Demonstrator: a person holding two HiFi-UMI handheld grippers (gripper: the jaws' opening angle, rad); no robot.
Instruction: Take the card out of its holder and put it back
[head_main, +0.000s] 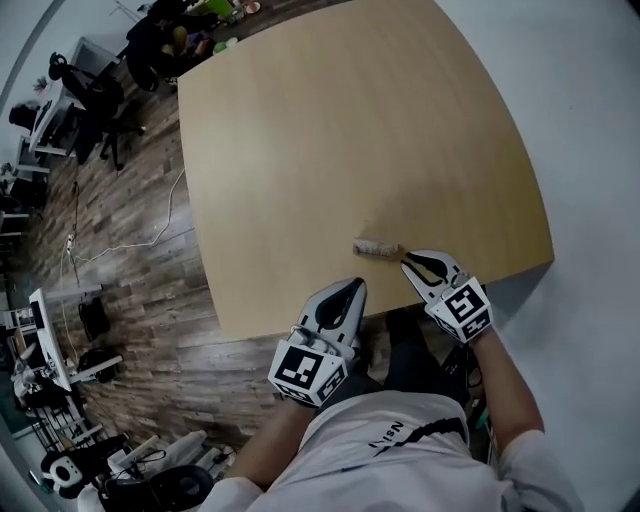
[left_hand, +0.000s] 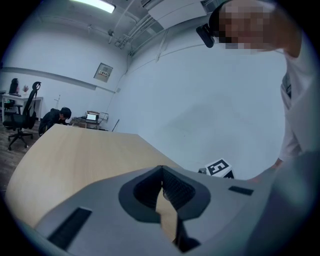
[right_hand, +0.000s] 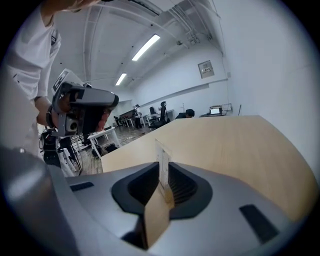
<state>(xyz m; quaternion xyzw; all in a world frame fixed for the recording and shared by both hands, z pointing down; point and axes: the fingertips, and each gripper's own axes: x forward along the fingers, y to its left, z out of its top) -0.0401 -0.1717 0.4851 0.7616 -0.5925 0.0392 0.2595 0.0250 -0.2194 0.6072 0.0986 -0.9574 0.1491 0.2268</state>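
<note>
Small pale card holder (head_main: 376, 246) sits near near edge of light wooden surface (head_main: 330, 150), toward right corner. Right claw (head_main: 406, 261) clenched on holder's end, thin pale edge caught between jaws. Left claw (head_main: 353, 288) drawn together, empty, held at near edge, apart from holder. Card not seen separate from holder: removal judged not yet done, reinsertion also left.

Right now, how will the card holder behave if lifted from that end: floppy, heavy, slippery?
Probably light: the card holder is small beside the right gripper. Likely thin and bendy: the right gripper view shows it edge-on as a sliver. Pinched at one end, it may droop or pivot.
</note>
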